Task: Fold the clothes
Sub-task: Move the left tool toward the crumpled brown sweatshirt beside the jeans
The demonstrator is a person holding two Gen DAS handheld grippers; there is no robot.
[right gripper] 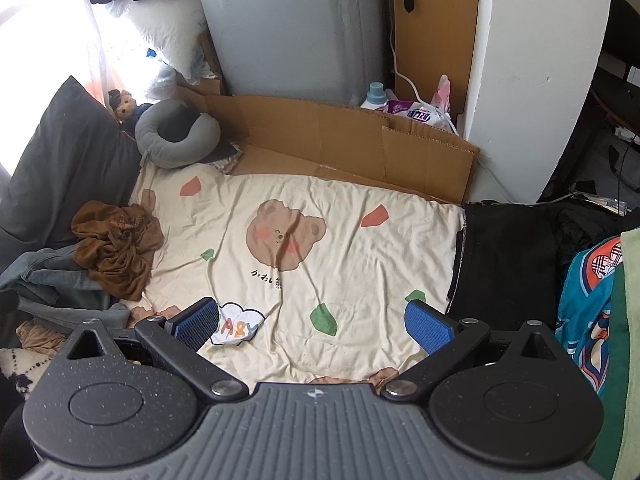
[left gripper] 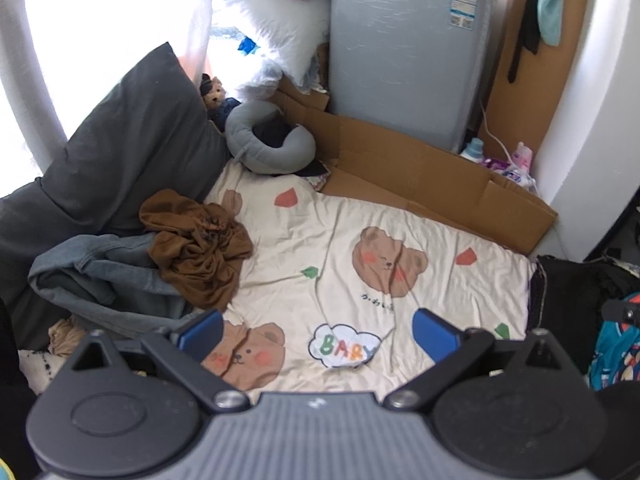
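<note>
We hold our left tongs (left gripper: 318, 330) and our right tongs (right gripper: 312, 320) up over the cream bed sheet with brown bear faces (left gripper: 360, 240), and both sets of blue fingers are spread wide with nothing in them. We think they are wide because we have not picked any clothes yet. The clothes wait off to the left of both tongs, a bit ahead. There is a crumpled brown soft cloth (left gripper: 196, 248) sitting on top of a heap of grey-blue denim clothes (left gripper: 100, 280). They are bunched up, not flat, so nothing looks folded so far. The middle of the sheet, right in front of the tongs, is bare, and that looks like a good flat spot to spread a piece out. Far ahead of the tongs lie a flat brown cardboard sheet (right gripper: 340, 136) and a grey ring-shaped neck pillow (right gripper: 176, 132), out of our way. We guess the brown cloth comes first since it is on top.
</note>
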